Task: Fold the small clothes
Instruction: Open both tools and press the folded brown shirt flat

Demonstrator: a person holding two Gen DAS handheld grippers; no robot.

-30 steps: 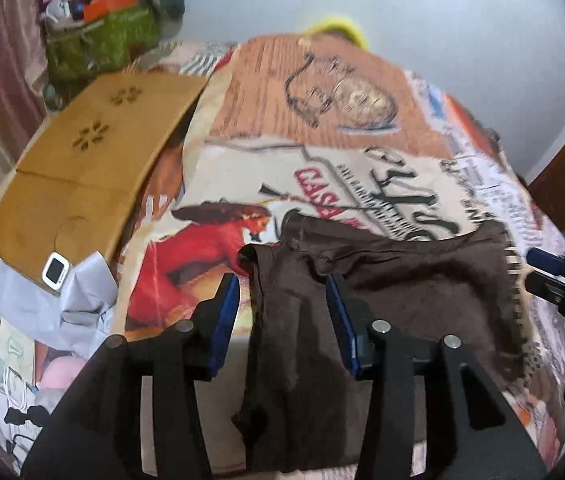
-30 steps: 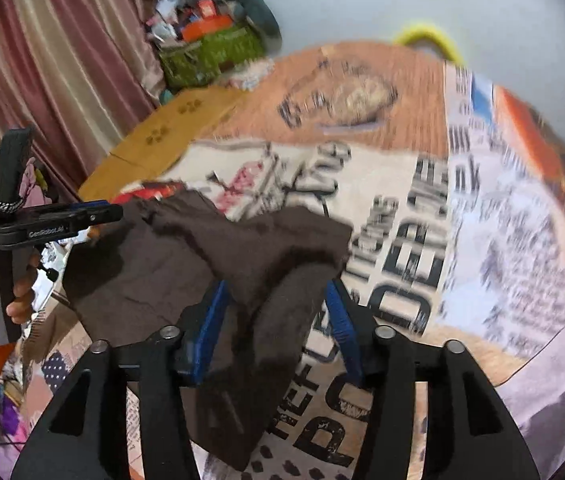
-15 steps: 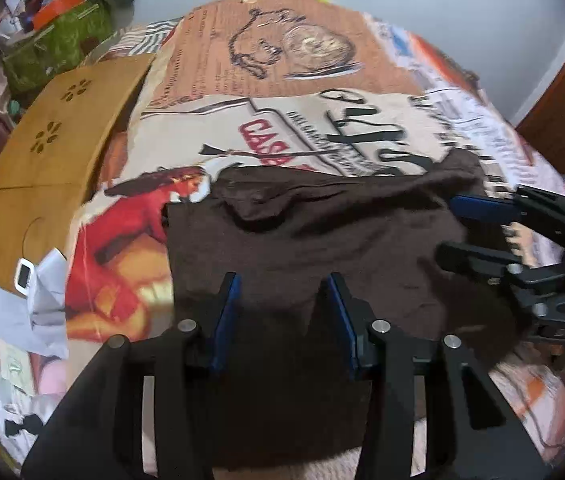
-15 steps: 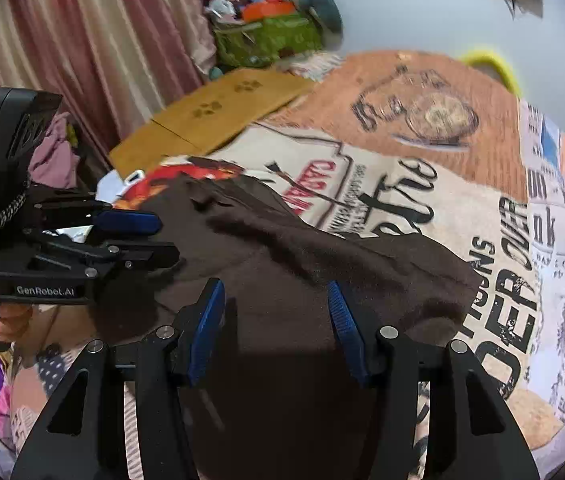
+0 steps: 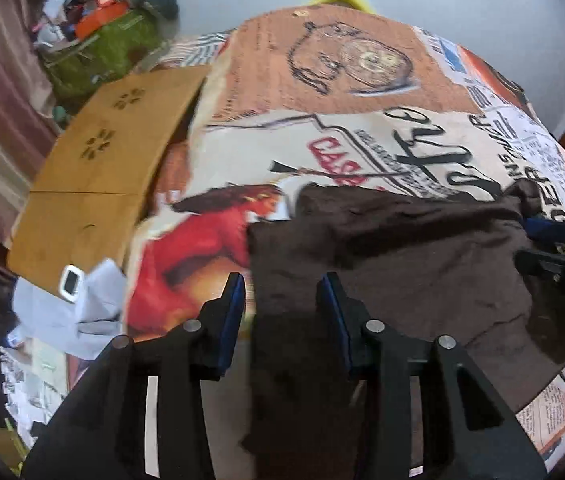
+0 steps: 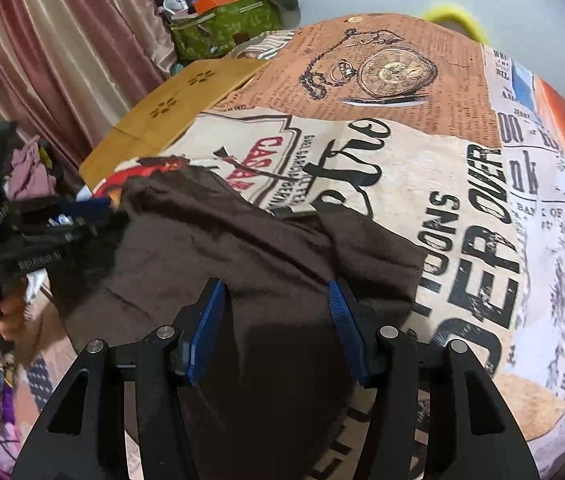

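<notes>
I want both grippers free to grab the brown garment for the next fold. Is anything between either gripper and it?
Nothing visible. The dark brown fabric garment lies directly under the open left gripper and the open right gripper on the newspaper-print bedspread, with nothing on top of it.

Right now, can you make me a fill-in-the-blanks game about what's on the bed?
1. The garment lying on the bedspread is dark ____.
2. The big drawing at the far end of the bedspread shows a pocket ____.
3. The pads on the gripper fingers are coloured ____.
4. The wooden board beside the bed has ____-shaped cut-outs.

Missing words: brown; watch; blue; flower
</notes>
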